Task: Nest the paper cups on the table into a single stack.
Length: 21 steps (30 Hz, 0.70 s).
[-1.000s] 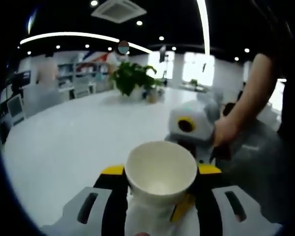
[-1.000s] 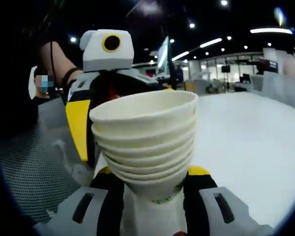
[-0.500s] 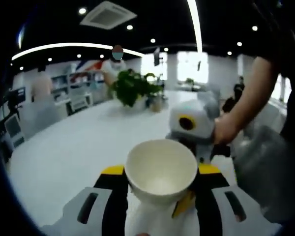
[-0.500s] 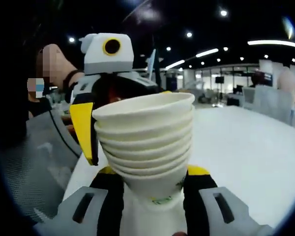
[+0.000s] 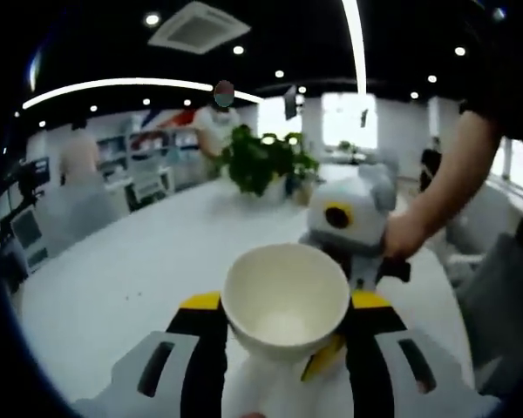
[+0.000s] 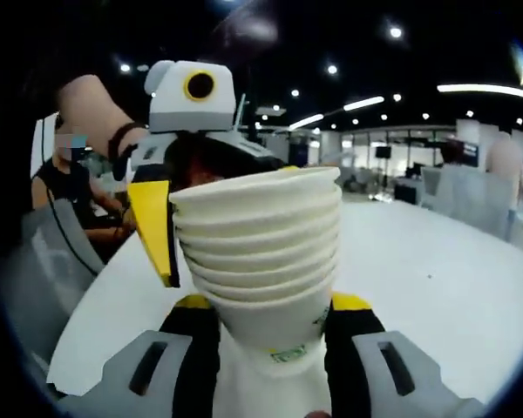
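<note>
In the left gripper view a single white paper cup (image 5: 285,300) is clamped between the yellow-tipped jaws of my left gripper (image 5: 283,326), its mouth facing the camera. Just behind it to the right, a hand holds the right gripper (image 5: 353,231). In the right gripper view my right gripper (image 6: 270,322) is shut on a nested stack of several white paper cups (image 6: 261,252), held up above the white table (image 6: 436,287). The left gripper (image 6: 179,165) stands close behind the stack on the left, with a yellow jaw beside the stack's rims.
The long white table (image 5: 131,270) stretches away, with a potted green plant (image 5: 266,161) at its far end. People stand at the back left (image 5: 78,170). A seated person (image 6: 70,187) and grey chairs (image 6: 30,270) are at the left of the right gripper view.
Both views have shifted a little with the hands. The stack and the single cup remain held, and the two grippers stay close together.
</note>
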Tool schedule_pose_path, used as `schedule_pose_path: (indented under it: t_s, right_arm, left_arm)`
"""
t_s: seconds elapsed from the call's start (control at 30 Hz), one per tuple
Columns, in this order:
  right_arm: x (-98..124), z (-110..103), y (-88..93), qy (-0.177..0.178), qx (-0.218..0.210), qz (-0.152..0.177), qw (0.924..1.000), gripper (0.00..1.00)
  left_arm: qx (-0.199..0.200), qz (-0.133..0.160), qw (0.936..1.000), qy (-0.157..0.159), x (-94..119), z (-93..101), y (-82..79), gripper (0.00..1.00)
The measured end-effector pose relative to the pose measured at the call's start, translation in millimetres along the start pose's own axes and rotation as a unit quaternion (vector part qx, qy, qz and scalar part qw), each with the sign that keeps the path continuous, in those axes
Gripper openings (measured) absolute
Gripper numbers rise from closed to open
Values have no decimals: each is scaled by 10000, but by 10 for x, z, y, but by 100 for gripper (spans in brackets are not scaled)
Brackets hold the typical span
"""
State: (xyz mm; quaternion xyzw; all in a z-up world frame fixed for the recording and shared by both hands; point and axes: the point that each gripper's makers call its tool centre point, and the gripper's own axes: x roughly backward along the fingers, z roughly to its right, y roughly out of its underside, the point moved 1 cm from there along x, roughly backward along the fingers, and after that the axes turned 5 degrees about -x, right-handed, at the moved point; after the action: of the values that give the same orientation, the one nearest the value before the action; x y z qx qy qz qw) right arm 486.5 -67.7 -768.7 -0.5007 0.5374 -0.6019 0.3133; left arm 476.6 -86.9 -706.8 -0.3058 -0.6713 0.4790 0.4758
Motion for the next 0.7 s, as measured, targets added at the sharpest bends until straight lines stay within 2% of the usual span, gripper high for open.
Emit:
schedule_pose_path:
  t_s: [0.23, 0.4, 0.6, 0.7]
  right_arm:
    - [-28, 286, 199, 111, -169, -46, 9998, 44]
    - [-39, 419, 311, 225, -320, -37, 9992, 44]
    - [-59, 492, 444, 263, -508, -142, 9983, 44]
    - [-49, 498, 441, 247, -618, -96, 9977, 44]
  left_arm:
    - [122, -146, 9998, -17, -278, -203, 165, 52]
    - [161, -251, 9996, -28, -411, -273, 241, 52]
    - [208, -389, 9990, -36, -540, -314, 367, 52]
    - [309, -349, 9989, -68, -558, -329, 366, 52]
